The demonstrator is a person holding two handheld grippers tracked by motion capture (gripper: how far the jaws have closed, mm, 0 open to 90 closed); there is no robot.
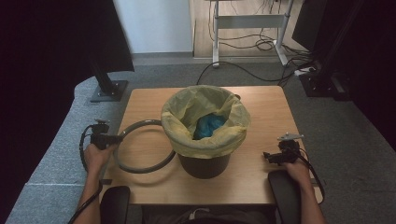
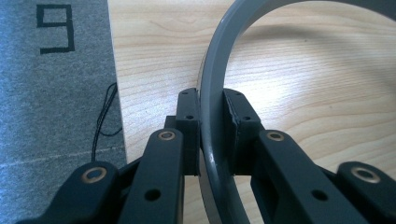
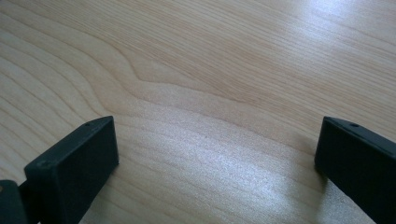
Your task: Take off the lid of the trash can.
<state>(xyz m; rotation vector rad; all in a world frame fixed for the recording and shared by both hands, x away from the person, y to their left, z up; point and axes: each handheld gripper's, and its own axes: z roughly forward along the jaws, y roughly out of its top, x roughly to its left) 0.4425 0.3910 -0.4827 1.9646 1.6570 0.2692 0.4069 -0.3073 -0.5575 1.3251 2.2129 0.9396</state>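
Note:
A grey plastic ring (image 1: 140,148) lies over the left part of the wooden table (image 1: 261,112), its right side against a dark bin (image 1: 204,164) lined with a yellow bag (image 1: 187,112). Something blue (image 1: 208,126) lies inside the bag. My left gripper (image 1: 112,139) is shut on the ring's left edge; in the left gripper view the ring (image 2: 219,79) runs between the pads of that gripper (image 2: 211,112), which press on both sides of it. My right gripper (image 1: 268,156) rests low over the table's right front, and the right gripper view shows it (image 3: 217,140) wide open over bare wood.
Grey carpet (image 1: 60,154) surrounds the table. A monitor stand base (image 1: 108,89) sits off the back left corner, a white desk frame (image 1: 247,28) and cables lie behind, and dark equipment (image 1: 322,79) stands at the back right. Two black armrests show at the front edge.

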